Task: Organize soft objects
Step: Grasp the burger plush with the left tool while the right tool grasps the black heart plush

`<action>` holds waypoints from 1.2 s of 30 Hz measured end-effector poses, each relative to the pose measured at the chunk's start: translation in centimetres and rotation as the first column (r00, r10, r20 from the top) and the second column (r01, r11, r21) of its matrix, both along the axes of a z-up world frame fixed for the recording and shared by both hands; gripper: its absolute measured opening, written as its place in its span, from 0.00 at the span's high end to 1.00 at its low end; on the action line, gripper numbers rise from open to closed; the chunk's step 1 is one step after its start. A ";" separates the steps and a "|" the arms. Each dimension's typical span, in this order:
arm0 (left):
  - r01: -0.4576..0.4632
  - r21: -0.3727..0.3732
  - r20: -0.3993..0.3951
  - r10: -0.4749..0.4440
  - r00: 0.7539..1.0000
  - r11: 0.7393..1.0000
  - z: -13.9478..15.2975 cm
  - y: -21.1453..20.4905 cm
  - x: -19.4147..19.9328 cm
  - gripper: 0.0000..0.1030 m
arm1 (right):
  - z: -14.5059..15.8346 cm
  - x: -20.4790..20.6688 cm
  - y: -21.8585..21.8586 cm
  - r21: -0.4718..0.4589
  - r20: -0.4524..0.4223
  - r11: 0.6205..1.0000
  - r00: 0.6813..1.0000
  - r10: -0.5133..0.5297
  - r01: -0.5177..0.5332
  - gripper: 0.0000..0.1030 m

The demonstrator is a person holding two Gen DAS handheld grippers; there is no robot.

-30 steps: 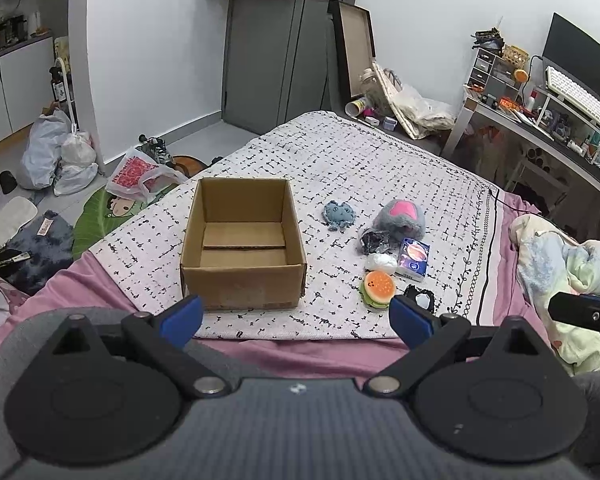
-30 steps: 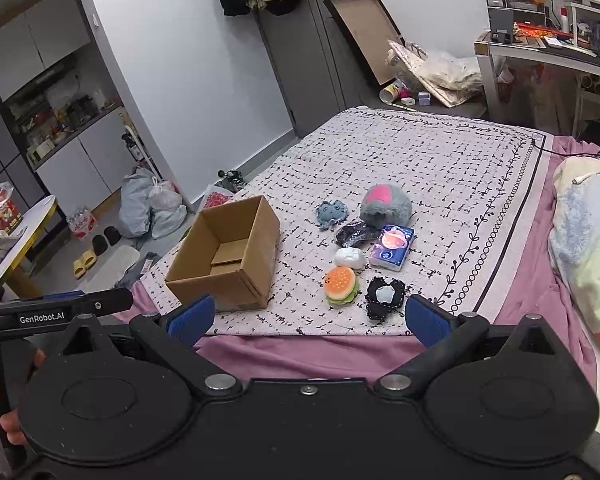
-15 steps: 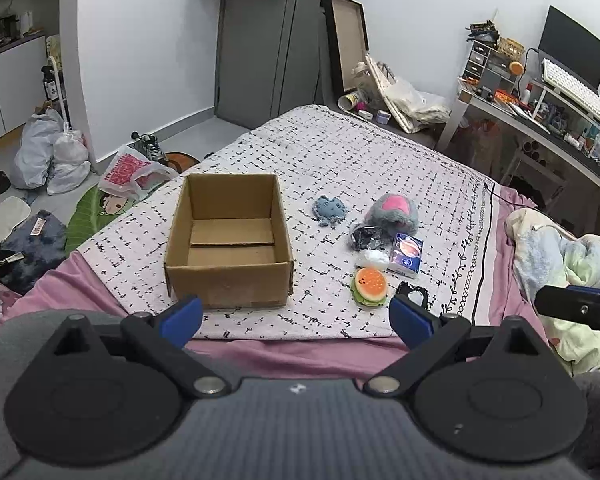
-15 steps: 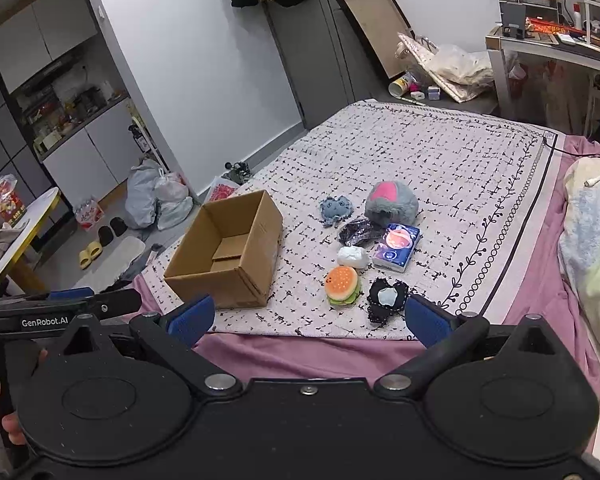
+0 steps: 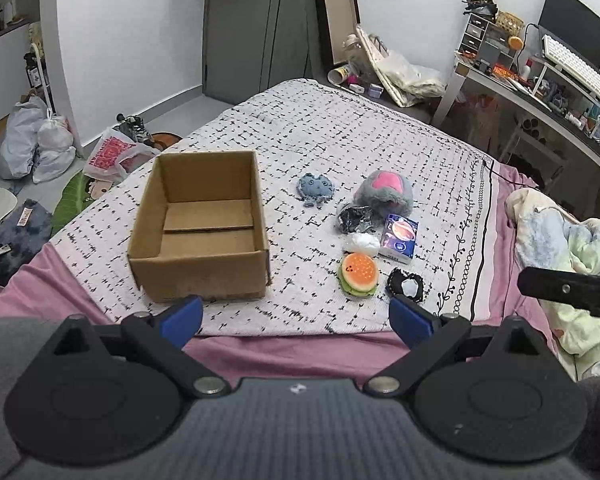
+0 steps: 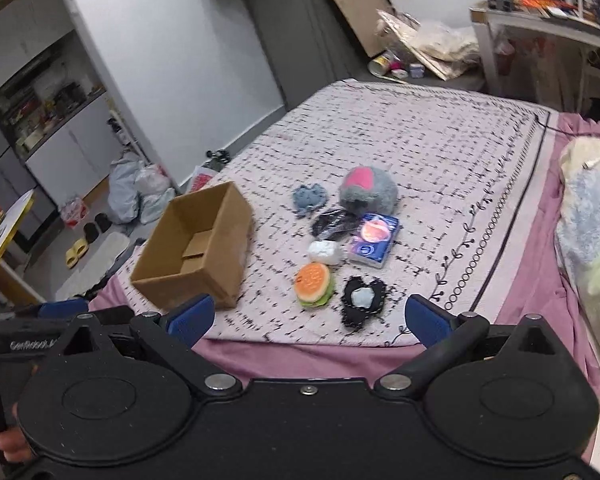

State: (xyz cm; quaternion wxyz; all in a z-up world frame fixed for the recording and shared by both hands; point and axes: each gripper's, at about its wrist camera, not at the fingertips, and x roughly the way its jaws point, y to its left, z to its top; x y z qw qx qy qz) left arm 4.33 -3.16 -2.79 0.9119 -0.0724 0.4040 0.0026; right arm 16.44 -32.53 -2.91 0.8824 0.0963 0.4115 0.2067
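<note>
Motion blur is softening the right wrist view, leaving the lettering on the blue tissue pack [image 6: 373, 243] unreadable. The left gripper [image 6: 32, 328] is showing there only in part, cut by the left edge. The cardboard box's [image 5: 204, 224] near wall is hiding part of its floor. Desk clutter [image 5: 540, 76] is appearing too small to identify.

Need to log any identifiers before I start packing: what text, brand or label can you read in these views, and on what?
"GenRobot.AI", blurred but just legible: on the left gripper handle, seen in the right wrist view.
Blue tissue pack: has print, too small to read.
Red-patterned plastic bag on the floor: print unreadable.
Cardboard box: no text visible.
</note>
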 end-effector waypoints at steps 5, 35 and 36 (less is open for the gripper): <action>0.012 -0.008 -0.005 -0.012 1.000 1.000 -0.6 -1.2 2.1 0.05 | -1.2 2.2 -0.3 -0.005 -0.030 1.000 0.999 -0.030 0.030 0.00; -0.081 -0.104 -0.180 0.061 0.982 0.991 -9.7 -5.8 13.8 0.25 | -11.6 10.7 -2.7 0.260 -0.293 0.954 0.954 -0.071 0.151 0.28; -0.085 -0.105 -0.186 0.064 0.980 0.991 -10.0 -5.9 14.1 0.26 | -12.1 10.8 -2.8 0.262 -0.304 0.952 0.950 -0.074 0.158 0.29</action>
